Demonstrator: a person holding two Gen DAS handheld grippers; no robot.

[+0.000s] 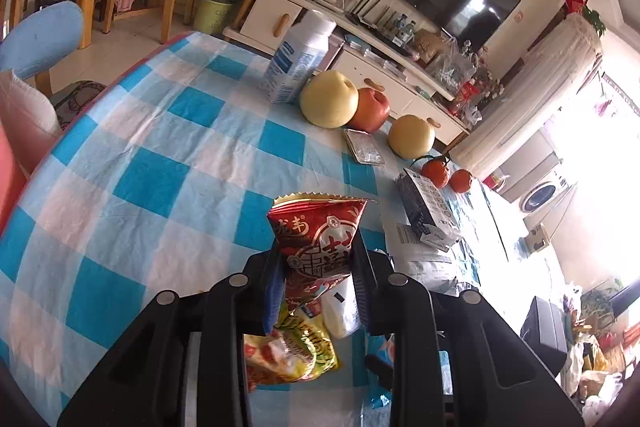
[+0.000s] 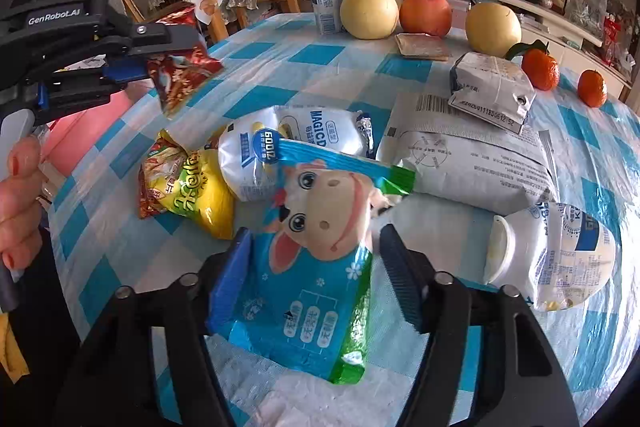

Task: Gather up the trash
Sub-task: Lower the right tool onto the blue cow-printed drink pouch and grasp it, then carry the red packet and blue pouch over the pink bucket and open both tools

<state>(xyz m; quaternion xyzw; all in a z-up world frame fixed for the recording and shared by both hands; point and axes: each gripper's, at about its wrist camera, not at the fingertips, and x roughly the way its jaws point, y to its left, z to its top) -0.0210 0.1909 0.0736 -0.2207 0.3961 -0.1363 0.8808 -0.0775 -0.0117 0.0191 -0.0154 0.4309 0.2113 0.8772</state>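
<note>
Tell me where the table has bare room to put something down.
The tablecloth is bare on the stretch left of the upright bottle and the apples, toward the blue chair. It is crowded on the right, where wrappers, the flat white bag and the tangerines lie close together.

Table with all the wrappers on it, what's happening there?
A person is clearing trash off the checked table with two hand-held tools. The left tool is shut on a red snack wrapper and holds it above the table. The right tool sits around a blue cow-print packet, not yet squeezing it. Other wrappers lie nearby, beside fruit.
</note>
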